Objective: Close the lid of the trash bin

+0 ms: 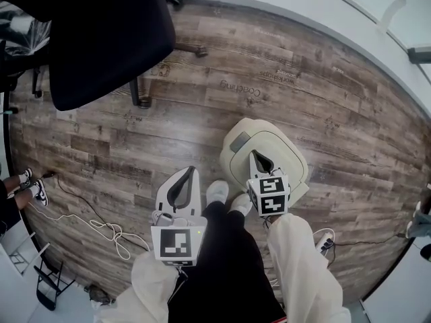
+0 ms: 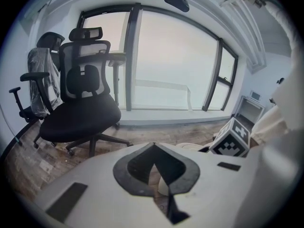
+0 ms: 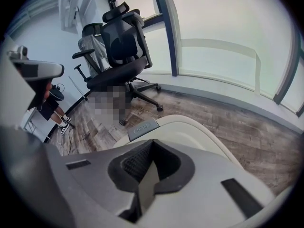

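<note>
Lid [image 1: 273, 152] looks already flat on the cream trash bin [image 1: 300, 184] at six o'clock of the wooden floor [image 1: 303, 99], right gripper [image 1: 255, 155] over it and left gripper [image 1: 192, 171] at its eight o'clock, both pinched together, empty, so little seems left.

1. The trash bin [image 1: 283, 152] stands on the floor [image 1: 303, 93], just right of the person's shoes [image 1: 217, 191]
2. The right gripper [image 1: 254, 157] is over the bin's near left part; the left gripper [image 1: 190, 173] is left of the shoes, over the floor
3. An office chair [image 1: 101, 39] stands well behind, to the left; a cable [image 1: 101, 229] lies on the floor at near left
</note>
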Motion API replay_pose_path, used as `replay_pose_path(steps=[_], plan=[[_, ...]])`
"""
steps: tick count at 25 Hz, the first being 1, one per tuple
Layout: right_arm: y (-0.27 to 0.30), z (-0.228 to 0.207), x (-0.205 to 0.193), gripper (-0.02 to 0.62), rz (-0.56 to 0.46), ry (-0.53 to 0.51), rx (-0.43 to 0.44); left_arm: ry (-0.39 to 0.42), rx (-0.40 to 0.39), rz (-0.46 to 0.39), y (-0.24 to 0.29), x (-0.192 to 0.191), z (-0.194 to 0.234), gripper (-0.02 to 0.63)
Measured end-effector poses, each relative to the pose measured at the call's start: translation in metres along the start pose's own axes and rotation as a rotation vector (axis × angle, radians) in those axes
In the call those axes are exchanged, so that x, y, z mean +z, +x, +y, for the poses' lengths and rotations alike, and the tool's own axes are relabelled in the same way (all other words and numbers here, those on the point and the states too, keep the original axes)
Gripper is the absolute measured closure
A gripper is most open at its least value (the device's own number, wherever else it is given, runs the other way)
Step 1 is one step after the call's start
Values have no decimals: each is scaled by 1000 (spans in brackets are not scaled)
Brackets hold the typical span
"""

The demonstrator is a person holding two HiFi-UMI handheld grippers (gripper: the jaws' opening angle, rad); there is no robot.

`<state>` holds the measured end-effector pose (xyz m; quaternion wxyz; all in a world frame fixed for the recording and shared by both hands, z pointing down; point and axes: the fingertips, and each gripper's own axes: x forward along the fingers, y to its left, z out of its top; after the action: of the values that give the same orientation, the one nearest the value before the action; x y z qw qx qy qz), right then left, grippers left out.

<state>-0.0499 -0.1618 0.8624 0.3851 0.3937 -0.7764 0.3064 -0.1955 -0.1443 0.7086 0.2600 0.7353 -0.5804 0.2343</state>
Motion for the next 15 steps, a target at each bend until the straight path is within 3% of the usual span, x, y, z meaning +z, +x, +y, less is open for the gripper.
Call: replay_pose_path(steps=[9, 15], plan=[[-42, -8, -11, 572, -4, 41, -42, 50, -4, -12, -21, 13, -13, 601], [-108, -21, -6, 572, -30, 105, -102, 99, -28, -56, -41, 39, -41, 601]])
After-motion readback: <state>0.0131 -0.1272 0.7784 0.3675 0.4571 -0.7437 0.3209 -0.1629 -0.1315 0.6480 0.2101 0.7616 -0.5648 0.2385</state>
